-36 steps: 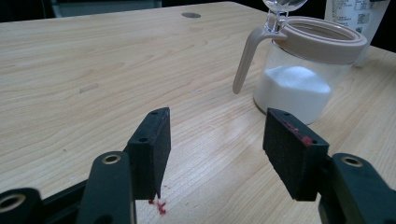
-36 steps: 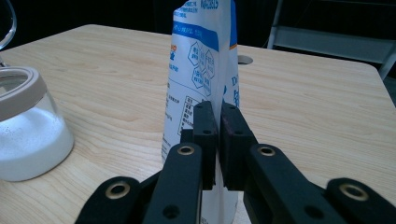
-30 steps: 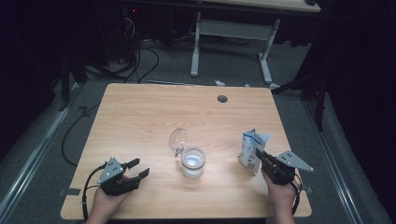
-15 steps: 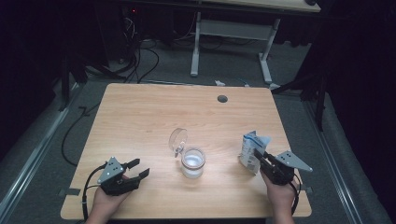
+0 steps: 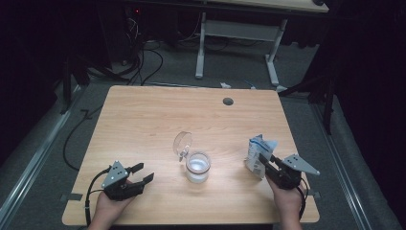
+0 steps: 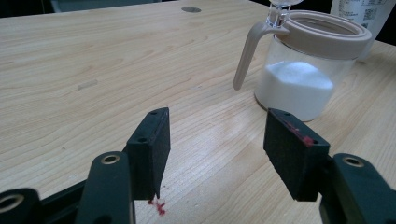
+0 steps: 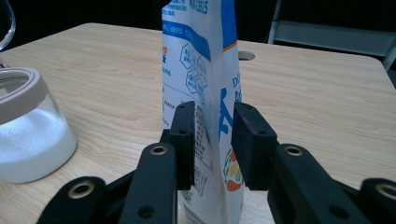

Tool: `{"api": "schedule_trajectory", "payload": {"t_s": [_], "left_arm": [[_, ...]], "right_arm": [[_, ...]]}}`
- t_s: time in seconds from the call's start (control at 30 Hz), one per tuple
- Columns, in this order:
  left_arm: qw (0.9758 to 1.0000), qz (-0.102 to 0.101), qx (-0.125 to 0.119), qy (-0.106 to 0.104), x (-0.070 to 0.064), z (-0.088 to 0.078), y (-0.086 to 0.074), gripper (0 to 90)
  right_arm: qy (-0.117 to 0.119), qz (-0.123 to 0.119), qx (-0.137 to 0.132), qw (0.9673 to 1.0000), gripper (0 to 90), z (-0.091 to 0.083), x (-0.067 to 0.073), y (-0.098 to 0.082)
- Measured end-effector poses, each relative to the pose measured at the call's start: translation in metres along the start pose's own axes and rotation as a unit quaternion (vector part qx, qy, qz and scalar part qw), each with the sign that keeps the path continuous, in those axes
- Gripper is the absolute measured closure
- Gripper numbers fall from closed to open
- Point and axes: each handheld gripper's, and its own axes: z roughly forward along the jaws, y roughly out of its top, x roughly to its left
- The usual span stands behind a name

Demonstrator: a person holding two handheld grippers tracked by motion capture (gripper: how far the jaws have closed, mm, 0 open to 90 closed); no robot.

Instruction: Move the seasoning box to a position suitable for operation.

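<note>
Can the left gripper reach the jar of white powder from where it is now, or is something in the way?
Probably yes: the left gripper is open, with bare table between it and the jar.

Table [image 5: 143,124]: pale wood, matt, visible grain. Jar [image 6: 303,79]: clear glossy glass or plastic, beige plastic collar, white grainy powder inside. Pouch [image 7: 205,60]: printed, slightly glossy film. Gripper pads [image 6: 152,149]: matt black, rubbery.

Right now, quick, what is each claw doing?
Left claw: open, holding nothing, near the jar.
Right claw: closed on the white and blue bag, which stands upright on the table.
</note>
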Motion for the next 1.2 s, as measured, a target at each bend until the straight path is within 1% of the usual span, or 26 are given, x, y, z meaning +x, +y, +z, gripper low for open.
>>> {"api": "schedule_trajectory", "payload": {"t_s": [0.07,0.2,0.3,0.5,0.63,0.9,1.03,1.2], "left_arm": [[1.0,0.003,0.002,0.0,0.0,0.001,0.001,41.5],[0.9999,0.007,0.012,0.009,-0.001,0.004,0.001,41.6],[0.9997,0.007,0.016,0.015,-0.002,0.006,0.002,41.9],[0.9994,0.007,0.022,0.024,-0.001,0.01,0.004,43.3],[0.9993,0.005,0.022,0.029,0.0,0.013,0.005,43.7],[0.9991,-0.005,0.027,0.032,0.002,0.016,0.006,43.7],[0.9988,-0.005,0.032,0.036,0.002,0.017,0.005,42.2],[0.9987,-0.008,0.037,0.034,0.002,0.019,0.006,40.8]], "right_arm": [[0.0,-0.001,0.001,1.0,68.4,0.0,0.0,0.0],[-0.002,-0.002,0.003,1.0,65.5,-0.001,0.001,0.0],[-0.001,0.001,0.006,1.0,63.5,-0.001,0.001,-0.001],[-0.008,0.001,0.006,0.9999,58.9,-0.004,0.001,-0.002],[-0.011,0.001,0.009,0.9999,57.1,-0.007,0.002,-0.003],[-0.016,0.001,0.011,0.9998,56.7,-0.01,0.003,-0.005],[-0.017,0.001,0.012,0.9998,56.6,-0.012,0.004,-0.006],[-0.025,0.001,0.009,0.9996,56.5,-0.015,0.005,-0.005]]}}
